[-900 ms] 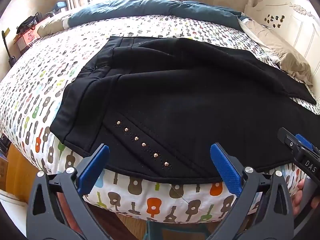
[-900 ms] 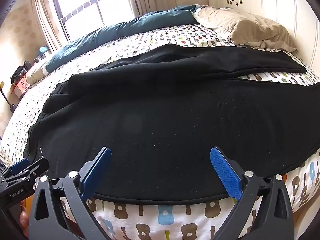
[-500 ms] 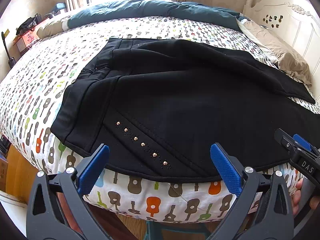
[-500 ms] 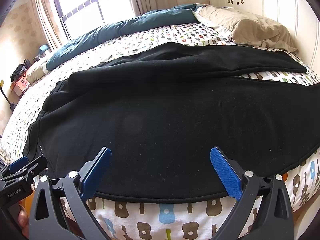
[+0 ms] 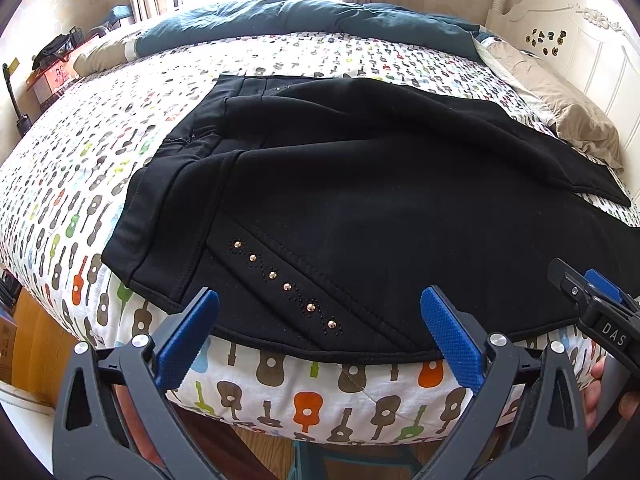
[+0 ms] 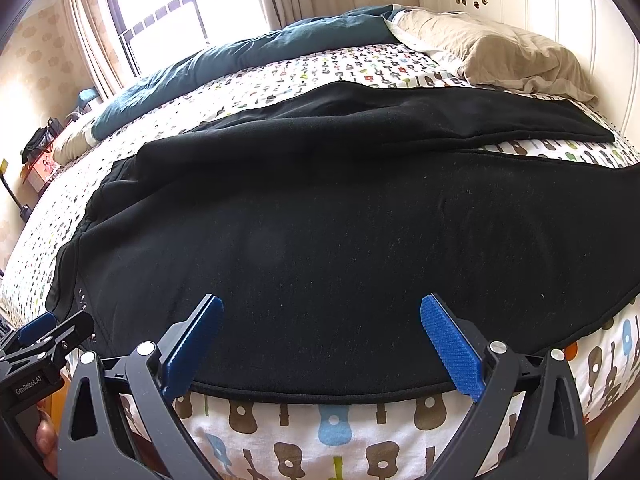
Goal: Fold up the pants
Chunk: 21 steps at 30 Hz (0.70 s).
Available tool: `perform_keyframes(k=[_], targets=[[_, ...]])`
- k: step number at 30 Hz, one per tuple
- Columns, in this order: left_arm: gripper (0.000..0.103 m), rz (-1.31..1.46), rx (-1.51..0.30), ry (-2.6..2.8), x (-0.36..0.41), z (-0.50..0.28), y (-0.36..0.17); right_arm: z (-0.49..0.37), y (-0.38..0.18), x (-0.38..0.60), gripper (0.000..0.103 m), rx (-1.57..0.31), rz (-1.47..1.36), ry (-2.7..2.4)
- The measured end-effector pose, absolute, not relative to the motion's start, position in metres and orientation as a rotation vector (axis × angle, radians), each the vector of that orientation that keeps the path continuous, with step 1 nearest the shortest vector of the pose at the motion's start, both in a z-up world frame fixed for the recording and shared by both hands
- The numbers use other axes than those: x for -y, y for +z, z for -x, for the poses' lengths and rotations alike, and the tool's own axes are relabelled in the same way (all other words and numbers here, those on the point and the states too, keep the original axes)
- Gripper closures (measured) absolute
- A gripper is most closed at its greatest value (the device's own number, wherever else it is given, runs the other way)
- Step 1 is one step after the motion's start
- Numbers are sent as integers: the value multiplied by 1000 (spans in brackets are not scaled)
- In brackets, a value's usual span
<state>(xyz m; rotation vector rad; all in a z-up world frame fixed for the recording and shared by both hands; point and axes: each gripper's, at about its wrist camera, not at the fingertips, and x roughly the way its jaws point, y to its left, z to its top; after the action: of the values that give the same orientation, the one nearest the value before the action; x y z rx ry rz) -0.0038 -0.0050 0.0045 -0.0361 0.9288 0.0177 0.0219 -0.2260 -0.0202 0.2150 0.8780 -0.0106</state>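
Observation:
Black pants [image 5: 360,200] lie spread flat on the bed, waistband at the left, legs running to the right, a diagonal row of copper studs [image 5: 286,286] near the front hem. My left gripper [image 5: 320,320] hovers open at the bed's front edge, just short of the studded hip, nothing between its blue pads. The right gripper [image 6: 320,328] stands open over the near leg's front edge [image 6: 320,394], also empty. In the right wrist view the pants [image 6: 340,240] fill the middle. Each gripper shows at the other view's side: the right one [image 5: 592,304], the left one [image 6: 48,340].
The bed wears a white guitar-print sheet [image 5: 300,396]. A dark teal duvet [image 5: 300,20] lies along the far side, a beige pillow [image 6: 512,60] by the white headboard [image 5: 580,32]. Wooden floor [image 5: 36,344] and a bedside stand with clutter [image 5: 52,68] are at left.
Both views have tipped slightly so the pants sit a little lower and farther in frame. The grippers stayed open and the pants have not moved.

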Motion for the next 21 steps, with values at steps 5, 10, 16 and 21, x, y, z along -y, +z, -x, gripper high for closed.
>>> perform_keyframes(k=[5,10,16,21], targets=[[2,31,-925,20,5,4,5,-22,-20,225,5,-878,-215,-11],[2,23,-919,23,6,4,5,-22,-21,226,5,-880,-216,-10],[2,23,-926,23,7,5,7,-22,-21,226,5,-881,-215,-10],[2,27,-927,21,6,5,6,-21,-21,225,5,-884,-215,-9]])
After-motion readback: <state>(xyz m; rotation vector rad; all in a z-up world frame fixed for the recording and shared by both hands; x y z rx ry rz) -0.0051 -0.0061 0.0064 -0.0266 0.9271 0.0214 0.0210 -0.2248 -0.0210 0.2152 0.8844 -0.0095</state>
